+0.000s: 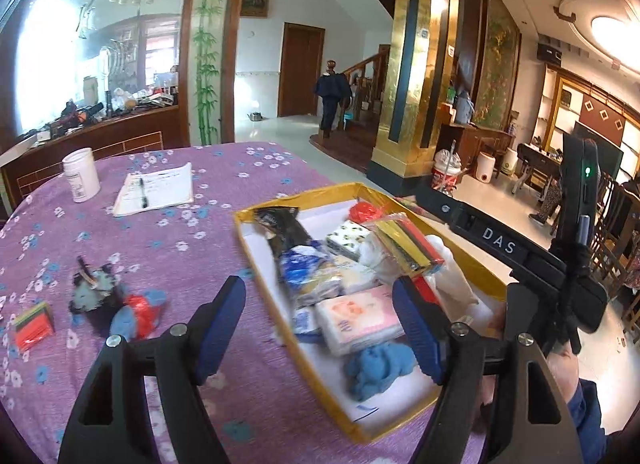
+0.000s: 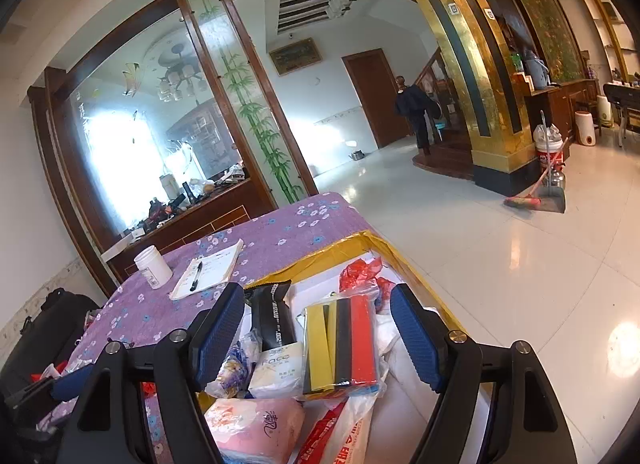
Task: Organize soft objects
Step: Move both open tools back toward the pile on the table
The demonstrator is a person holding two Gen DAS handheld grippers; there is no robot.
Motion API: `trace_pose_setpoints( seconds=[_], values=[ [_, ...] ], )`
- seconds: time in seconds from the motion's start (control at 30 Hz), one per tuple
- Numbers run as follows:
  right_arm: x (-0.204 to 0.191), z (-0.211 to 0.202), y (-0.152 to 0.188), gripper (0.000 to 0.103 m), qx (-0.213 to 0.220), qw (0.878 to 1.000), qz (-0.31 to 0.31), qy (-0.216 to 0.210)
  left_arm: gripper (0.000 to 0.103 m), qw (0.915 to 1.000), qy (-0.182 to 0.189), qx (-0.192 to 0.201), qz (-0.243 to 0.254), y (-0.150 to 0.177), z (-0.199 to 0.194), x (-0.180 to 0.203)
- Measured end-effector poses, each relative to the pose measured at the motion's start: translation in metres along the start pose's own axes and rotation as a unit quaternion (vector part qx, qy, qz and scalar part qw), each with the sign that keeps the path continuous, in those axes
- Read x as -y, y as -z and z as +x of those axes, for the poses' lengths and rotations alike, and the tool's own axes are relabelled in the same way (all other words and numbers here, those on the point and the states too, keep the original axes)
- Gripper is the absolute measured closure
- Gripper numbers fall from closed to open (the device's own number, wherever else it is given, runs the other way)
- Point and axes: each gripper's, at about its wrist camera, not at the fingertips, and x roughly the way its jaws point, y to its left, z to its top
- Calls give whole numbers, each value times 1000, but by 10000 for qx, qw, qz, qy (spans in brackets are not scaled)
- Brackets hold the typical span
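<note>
A yellow-rimmed box (image 1: 256,260) on the purple flowered tablecloth holds several soft things: a pink tissue pack (image 1: 360,320), a blue plush toy (image 1: 376,368), a black pouch (image 2: 274,320) and a pack of yellow, black and red strips (image 2: 344,344). My left gripper (image 1: 318,288) hangs open above the box's near left rim, with nothing pressed between its blue pads. My right gripper (image 2: 320,338) stands open over the strip pack, its pads apart from it. Left of the box lie a grey-blue plush toy (image 1: 94,292), a red and blue soft toy (image 1: 138,314) and a second strip pack (image 1: 34,324).
A white jar (image 1: 80,180) and a notepad with a pen (image 1: 154,188) sit at the table's far side. The box lies near the table's right edge, above the tiled floor. A person (image 1: 332,92) stands far back by the stairs. A broom (image 2: 532,192) leans by the gold pillar.
</note>
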Motion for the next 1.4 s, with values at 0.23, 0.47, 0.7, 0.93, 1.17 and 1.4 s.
trace_pose_setpoints(
  seconds=[0.23, 0.47, 0.7, 0.93, 1.17, 1.4],
  values=[
    [-12, 0, 3, 24, 61, 9997, -225, -30, 28, 9986, -369, 140, -356, 13, -29, -54],
    [-24, -3, 7, 24, 189, 9986, -474, -101, 27, 9906, -1033, 235, -866, 35, -62, -127],
    [-55, -7, 17, 24, 145, 9953, -922, -269, 27, 9753, -1833, 101, -1225, 63, -75, -194],
    [-116, -7, 39, 19, -771, 9811, -1205, -1301, 27, 9560, -2085, -307, -2042, 83, -65, -242],
    [-183, 42, 76, 19, -2223, 9479, -1034, -2035, 27, 9450, -2274, -386, -2320, 91, -66, -253],
    [-218, 117, 107, 19, -2988, 9335, -1057, -1680, 27, 9424, -2220, -436, -2463, 94, -65, -260]
  ],
)
